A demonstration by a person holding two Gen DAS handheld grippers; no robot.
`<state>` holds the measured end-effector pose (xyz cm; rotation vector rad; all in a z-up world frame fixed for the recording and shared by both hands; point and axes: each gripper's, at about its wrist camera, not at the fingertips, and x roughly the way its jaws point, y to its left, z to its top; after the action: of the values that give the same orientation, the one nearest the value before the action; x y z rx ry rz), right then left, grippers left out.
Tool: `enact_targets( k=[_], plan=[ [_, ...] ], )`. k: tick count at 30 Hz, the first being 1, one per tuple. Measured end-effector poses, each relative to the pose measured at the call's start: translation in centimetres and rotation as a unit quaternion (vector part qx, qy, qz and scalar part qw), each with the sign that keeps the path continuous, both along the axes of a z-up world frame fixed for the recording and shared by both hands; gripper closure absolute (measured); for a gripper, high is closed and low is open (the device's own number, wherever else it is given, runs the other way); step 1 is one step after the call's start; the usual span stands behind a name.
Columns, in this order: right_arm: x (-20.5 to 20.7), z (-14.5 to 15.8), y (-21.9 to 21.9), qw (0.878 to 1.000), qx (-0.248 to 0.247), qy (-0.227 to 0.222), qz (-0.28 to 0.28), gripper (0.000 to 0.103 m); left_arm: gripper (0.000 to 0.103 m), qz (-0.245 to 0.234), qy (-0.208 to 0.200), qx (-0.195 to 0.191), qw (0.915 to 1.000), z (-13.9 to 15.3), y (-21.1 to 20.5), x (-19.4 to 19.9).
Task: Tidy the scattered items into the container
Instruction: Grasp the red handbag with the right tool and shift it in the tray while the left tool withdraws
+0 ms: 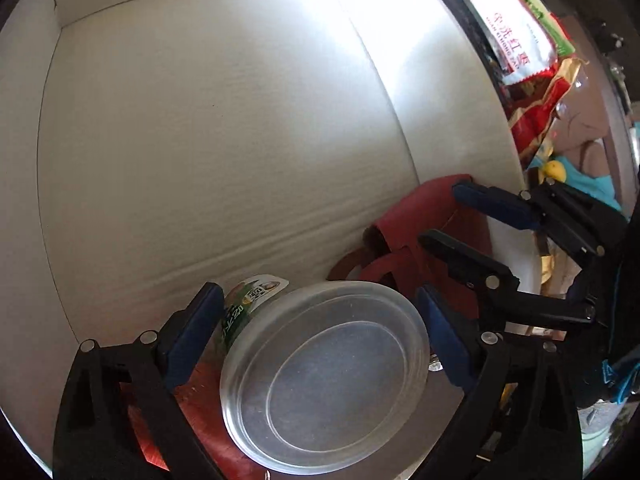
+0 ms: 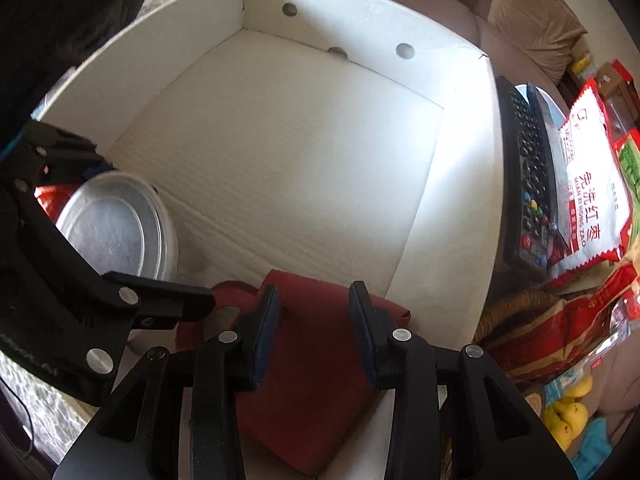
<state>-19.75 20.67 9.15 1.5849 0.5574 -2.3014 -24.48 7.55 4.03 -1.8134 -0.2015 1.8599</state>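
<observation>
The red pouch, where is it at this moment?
The red pouch lies inside the white box, at its near right corner, between the open jaws of the right gripper. The round lid sits to its left.

**Red Print on a Snack Bag, Little Else Legible**

Right of the white box, the white-and-red snack bag (image 2: pixel 592 192) carries large red Chinese characters reading 免洗红枣, with small Latin letters "MIAN XI HONG ZAO" running alongside. The same bag (image 1: pixel 516 28) shows in the left wrist view, its print partly readable. The green label on the clear-lidded jar (image 1: pixel 244 304) bears Chinese characters too distorted to read.
</observation>
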Motion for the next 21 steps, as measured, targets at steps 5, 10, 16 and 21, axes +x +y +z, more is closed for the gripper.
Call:
enact_targets(
  k=[5,10,16,21],
  plan=[
    [0.8,3.7,3.8,0.993,-0.096,0.042,-0.060,0.064,0.006,-0.033,0.009,-0.016,0.9993,0.5,0.9,1.0],
    [2.6,7.0,4.4,0.984,-0.130,0.072,-0.094,0.061,0.002,-0.145,0.022,-0.131,0.9805,-0.6,4.9,3.5],
    [4.1,7.6,2.2,0.982,-0.147,0.074,-0.087,0.059,0.002,-0.071,0.026,-0.006,0.9971,3.4,2.7,1.3],
    [5.5,7.6,1.0,0.981,-0.158,0.087,-0.078,0.056,0.000,-0.010,0.002,0.094,0.9955,4.2,0.9,0.2]
  ],
)
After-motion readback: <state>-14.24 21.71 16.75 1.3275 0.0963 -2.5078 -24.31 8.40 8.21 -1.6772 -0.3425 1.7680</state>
